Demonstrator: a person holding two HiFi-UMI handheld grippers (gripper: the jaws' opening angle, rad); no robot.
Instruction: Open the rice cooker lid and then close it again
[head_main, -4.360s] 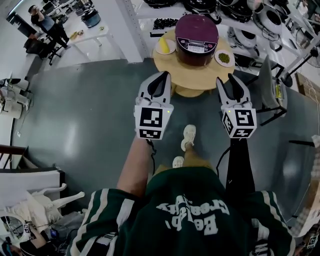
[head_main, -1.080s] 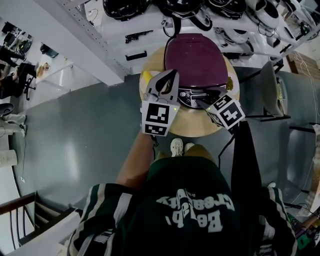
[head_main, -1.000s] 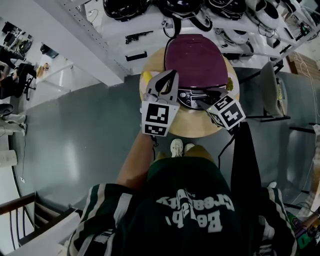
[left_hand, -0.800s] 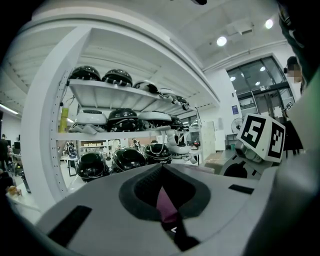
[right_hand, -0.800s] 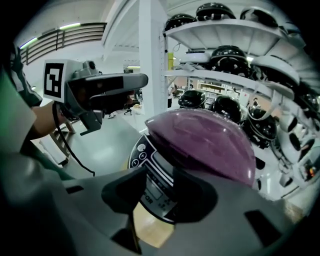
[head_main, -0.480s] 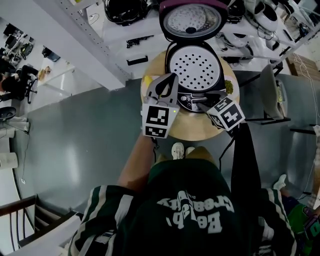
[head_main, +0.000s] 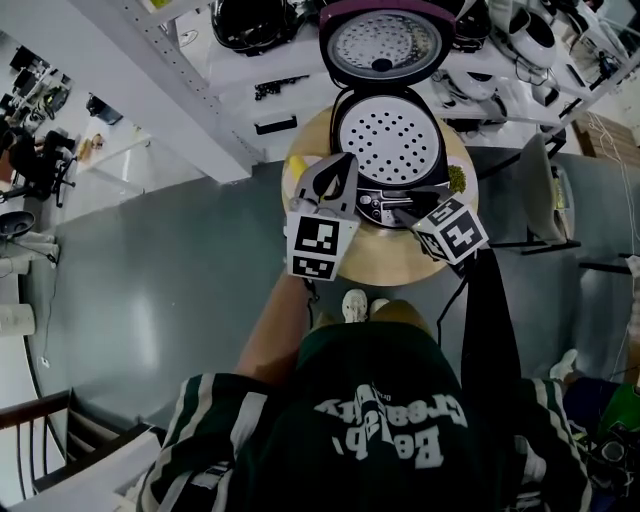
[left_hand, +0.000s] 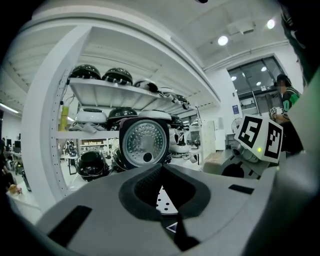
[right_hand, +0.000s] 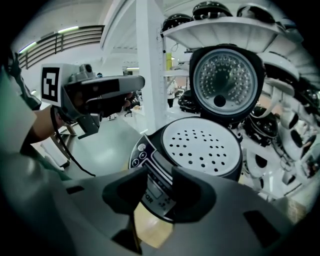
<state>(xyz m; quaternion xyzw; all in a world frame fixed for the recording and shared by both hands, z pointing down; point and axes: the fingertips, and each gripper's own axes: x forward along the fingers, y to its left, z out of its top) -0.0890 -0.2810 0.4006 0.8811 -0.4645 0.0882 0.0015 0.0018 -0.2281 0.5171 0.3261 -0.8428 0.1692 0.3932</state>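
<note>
The maroon rice cooker stands on a round wooden table. Its lid stands upright and open, and a white perforated inner plate shows in the pot. My right gripper hovers over the cooker's front control panel. Its jaws are closing with a gap still between them, and they hold nothing. My left gripper is at the cooker's front left, shut and empty. The raised lid is beyond it.
A small plate with something yellow sits left of the cooker, and one with something green sits to its right. White shelves with several other cookers stand behind the table. A grey chair is at the right.
The cooker's lid has sprung from shut to fully upright, which exposes the perforated plate. Both grippers have stayed where they were at the cooker's front.
</note>
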